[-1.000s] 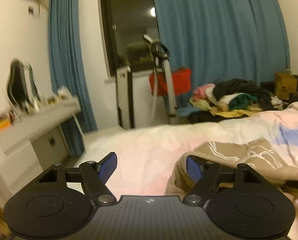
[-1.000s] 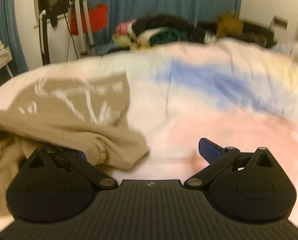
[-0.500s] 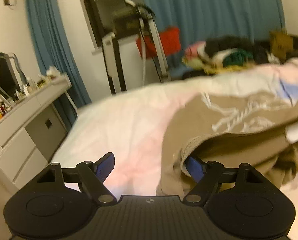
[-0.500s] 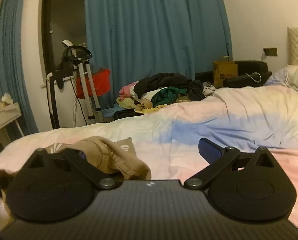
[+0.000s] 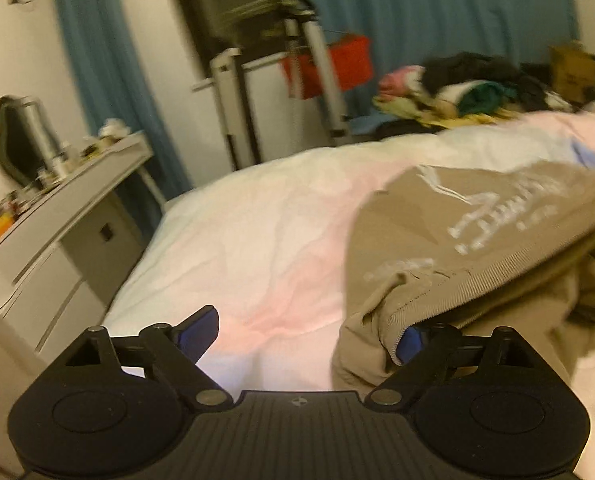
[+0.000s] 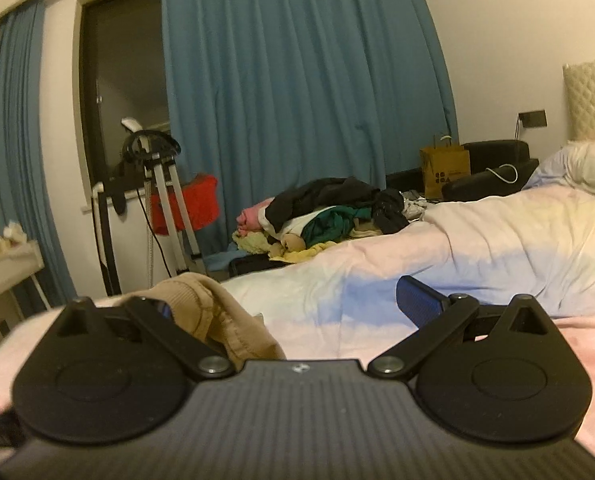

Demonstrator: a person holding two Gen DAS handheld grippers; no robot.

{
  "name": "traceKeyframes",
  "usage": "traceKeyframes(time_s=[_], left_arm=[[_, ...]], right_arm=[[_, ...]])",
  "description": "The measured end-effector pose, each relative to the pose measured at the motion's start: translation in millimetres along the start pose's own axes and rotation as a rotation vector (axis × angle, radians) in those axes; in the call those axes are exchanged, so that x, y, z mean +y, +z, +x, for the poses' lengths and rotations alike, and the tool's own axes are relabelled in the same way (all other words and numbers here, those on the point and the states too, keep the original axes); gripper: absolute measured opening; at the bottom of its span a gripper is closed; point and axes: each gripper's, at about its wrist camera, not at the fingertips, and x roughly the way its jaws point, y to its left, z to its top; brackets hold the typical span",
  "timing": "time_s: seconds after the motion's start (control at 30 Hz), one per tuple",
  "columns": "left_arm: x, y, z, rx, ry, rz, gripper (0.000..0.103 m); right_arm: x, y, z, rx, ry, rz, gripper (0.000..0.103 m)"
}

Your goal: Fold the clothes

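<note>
Left wrist view: left gripper [image 5: 303, 332] spread wide over the pale bedcover [image 5: 257, 248]. Tan sweatshirt [image 5: 477, 240] ahead and to the right; its ribbed hem drapes over the right finger's blue pad, nothing pinched. White dresser [image 5: 57, 232] off to the left.

Right wrist view: right gripper [image 6: 293, 304] also spread wide. A bunch of the tan sweatshirt [image 6: 209, 312] sits over its left finger, inside the gap, not clamped. Heap of clothes [image 6: 325, 212] far ahead, in front of the blue curtain [image 6: 297, 80].
</note>
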Motion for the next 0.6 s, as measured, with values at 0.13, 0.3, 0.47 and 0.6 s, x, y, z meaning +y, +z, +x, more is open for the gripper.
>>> traceKeyframes(time_s=[0.13,0.3,0.47,0.6], left_arm=[[5.6,2.3,-2.9,-0.016,0.041,-0.065,0.091],[21.4,11.5,-53.9,-0.161,0.021,-0.221,0.091],[62.4,64.0,-114.8,-0.283,-0.032,-0.345,0.091],[92.7,127.7,-182.0,-0.433,-0.077,-0.417,0.091]], right_arm=[[0.8,-16.5,15.1,0.159,-0.059,-0.083,0.103],[-0.7,2.1,-2.1,0.149,-0.090,-0.096,0.102],[3.5,93.5,-37.7,0.003,0.008,-0.075,0.102],[13.4,194.6,-78.4,-0.155,0.076,-0.108,0.102]])
